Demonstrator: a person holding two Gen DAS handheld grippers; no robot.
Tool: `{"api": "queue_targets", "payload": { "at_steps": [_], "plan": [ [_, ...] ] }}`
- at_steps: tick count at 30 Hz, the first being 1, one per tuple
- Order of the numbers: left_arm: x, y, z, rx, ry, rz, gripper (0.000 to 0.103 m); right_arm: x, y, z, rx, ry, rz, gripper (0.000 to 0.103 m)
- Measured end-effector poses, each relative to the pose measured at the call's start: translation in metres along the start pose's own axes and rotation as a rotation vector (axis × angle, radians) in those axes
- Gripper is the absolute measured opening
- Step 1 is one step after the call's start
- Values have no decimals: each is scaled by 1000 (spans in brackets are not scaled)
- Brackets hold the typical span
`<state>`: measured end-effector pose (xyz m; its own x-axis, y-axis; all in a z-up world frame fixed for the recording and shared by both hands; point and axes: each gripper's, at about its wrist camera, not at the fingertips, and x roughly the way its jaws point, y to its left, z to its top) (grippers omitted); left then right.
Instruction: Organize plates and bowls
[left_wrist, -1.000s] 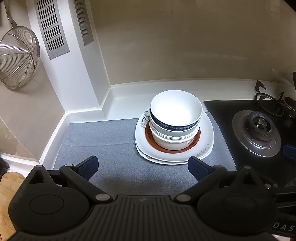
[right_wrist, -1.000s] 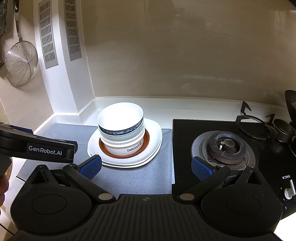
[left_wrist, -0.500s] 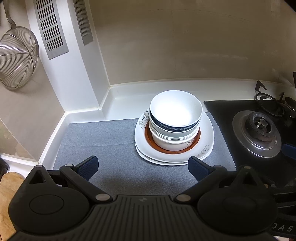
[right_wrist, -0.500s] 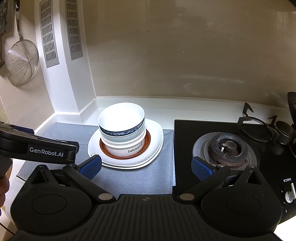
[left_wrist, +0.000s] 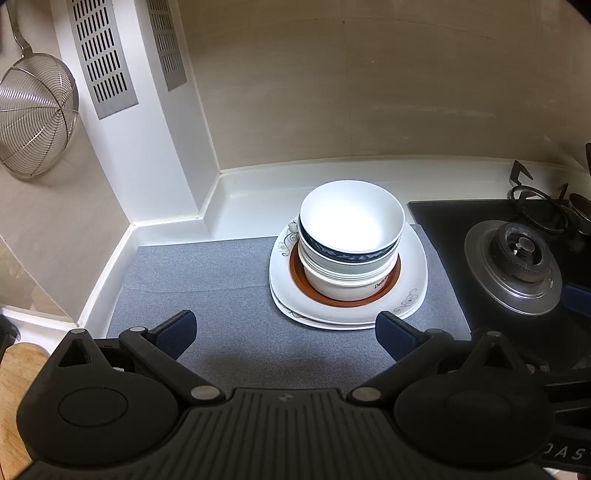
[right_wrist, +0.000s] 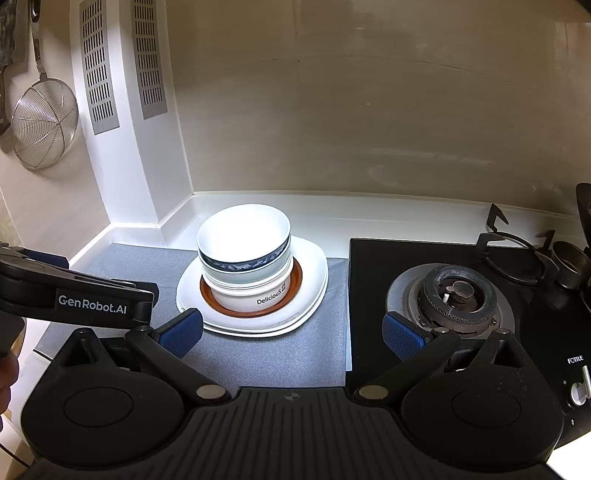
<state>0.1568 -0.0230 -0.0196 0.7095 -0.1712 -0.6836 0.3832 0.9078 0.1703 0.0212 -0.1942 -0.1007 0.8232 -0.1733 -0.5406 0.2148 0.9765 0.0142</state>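
A stack of white bowls (left_wrist: 351, 236) (right_wrist: 245, 251) stands on a brown-rimmed plate (left_wrist: 295, 269) (right_wrist: 295, 284), which lies on white square plates (left_wrist: 413, 280) (right_wrist: 314, 266) on the grey mat (left_wrist: 207, 280) (right_wrist: 266, 354). The top bowl has a dark blue band. My left gripper (left_wrist: 286, 332) is open just in front of the stack, holding nothing. My right gripper (right_wrist: 293, 332) is open too, nearer the stove side and to the right of the stack. The left gripper's body (right_wrist: 74, 295) shows at the left of the right wrist view.
A black gas stove (left_wrist: 513, 258) (right_wrist: 454, 295) with a burner lies right of the mat. A wire strainer (left_wrist: 33, 114) (right_wrist: 44, 122) hangs on the left wall. A white pillar with vents (left_wrist: 140, 110) fills the back corner. A wooden board (left_wrist: 14, 376) sits at the near left.
The right wrist view has crept slightly back and up; the stack sits a touch lower. The left gripper and the dishes have not visibly moved.
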Motion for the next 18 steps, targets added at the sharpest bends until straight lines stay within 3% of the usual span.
{"api": "queue_targets", "payload": {
  "at_steps": [18],
  "plan": [
    [2, 0, -1, 0, -1, -8, 103, 0, 2, 1, 1, 5, -3, 103]
  ]
}}
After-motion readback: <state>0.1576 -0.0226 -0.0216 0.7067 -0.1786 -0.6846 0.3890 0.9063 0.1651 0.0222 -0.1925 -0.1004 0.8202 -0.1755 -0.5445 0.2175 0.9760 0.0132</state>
